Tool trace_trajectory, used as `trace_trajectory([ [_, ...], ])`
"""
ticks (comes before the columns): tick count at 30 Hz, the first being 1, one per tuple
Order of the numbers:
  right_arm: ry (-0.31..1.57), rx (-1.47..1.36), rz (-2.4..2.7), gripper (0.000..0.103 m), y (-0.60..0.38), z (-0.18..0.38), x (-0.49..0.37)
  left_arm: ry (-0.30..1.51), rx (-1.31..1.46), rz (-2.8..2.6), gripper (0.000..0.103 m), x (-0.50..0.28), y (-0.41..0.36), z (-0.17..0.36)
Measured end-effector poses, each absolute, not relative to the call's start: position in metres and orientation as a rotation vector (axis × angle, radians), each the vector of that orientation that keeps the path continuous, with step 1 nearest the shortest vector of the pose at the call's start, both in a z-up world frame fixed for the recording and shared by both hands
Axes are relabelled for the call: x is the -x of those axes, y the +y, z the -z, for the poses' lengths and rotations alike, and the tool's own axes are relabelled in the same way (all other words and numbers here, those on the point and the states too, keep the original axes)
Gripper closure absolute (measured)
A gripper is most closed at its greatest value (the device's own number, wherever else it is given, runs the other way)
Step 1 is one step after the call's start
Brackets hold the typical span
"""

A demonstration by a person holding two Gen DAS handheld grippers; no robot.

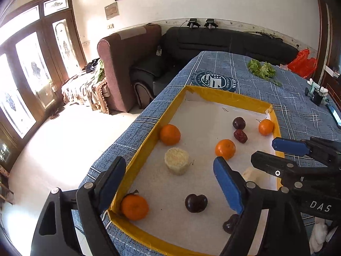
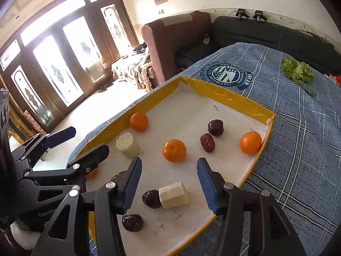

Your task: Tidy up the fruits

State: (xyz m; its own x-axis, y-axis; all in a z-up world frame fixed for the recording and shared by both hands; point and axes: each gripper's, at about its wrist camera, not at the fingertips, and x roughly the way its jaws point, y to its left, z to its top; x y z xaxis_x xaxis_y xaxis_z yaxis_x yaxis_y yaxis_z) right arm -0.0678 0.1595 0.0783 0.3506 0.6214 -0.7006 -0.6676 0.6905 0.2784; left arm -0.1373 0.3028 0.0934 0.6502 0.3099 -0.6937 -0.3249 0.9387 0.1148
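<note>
A yellow-rimmed tray (image 1: 223,93) with a white floor lies on a blue checked cloth (image 1: 277,98), and the fruit sits scattered in it.

The left gripper (image 1: 168,183) hangs over the tray's near left corner, its jaws spread wide with nothing between the pads. Its view shows an orange (image 1: 134,207) tucked in that corner, a dark plum (image 1: 195,202) beside it, and a second plum (image 1: 231,224) half hidden behind the right finger. Further in stand a pale cylinder (image 1: 177,161), an orange (image 1: 170,134) against the left wall, a middle orange (image 1: 225,149), a red date (image 1: 240,136), a far plum (image 1: 239,123) and an orange (image 1: 266,127) at the right wall. The right gripper (image 1: 275,151) enters from the right, and behind the left gripper's finger a pale block (image 1: 250,173) barely peeks out.

The right wrist view shows that block (image 2: 174,195) whole, lying with a plum (image 2: 150,199) touching it, below the right gripper (image 2: 169,181), whose jaws stand partly apart and hold nothing. Another plum (image 2: 132,223) lies nearer. Here the corner orange (image 2: 92,172) is nearly covered by the left gripper (image 2: 85,143). The cylinder (image 2: 127,145), left orange (image 2: 138,121), middle orange (image 2: 174,150), date (image 2: 207,142), far plum (image 2: 215,127) and right orange (image 2: 250,142) are all clear, as are pen marks (image 2: 168,224) on the floor near the front edge.

Both views catch lettuce (image 2: 297,70) on the cloth beyond the tray; only the left one shows a red bag (image 1: 302,63).
</note>
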Motion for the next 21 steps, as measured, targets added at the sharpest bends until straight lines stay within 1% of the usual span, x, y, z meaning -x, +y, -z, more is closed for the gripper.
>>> trace_trajectory([
  [6,0.853,0.026,-0.824,0.041,0.137,-0.087,0.083,0.770,0.004,-0.367,0.019,0.148,0.288,-0.098],
  [8,0.844,0.016,-0.817,0.038,0.130,-0.090,0.088,0.766,-0.006,-0.375,0.019,0.151,0.284,-0.100],
  [16,0.819,0.004,-0.791,0.032,0.107,-0.093,0.103,0.745,-0.052,-0.422,0.013,0.162,0.272,-0.102],
  [21,0.822,-0.016,-0.774,0.031,0.093,-0.088,0.106,0.766,-0.055,-0.421,0.012,0.166,0.272,-0.096],
])
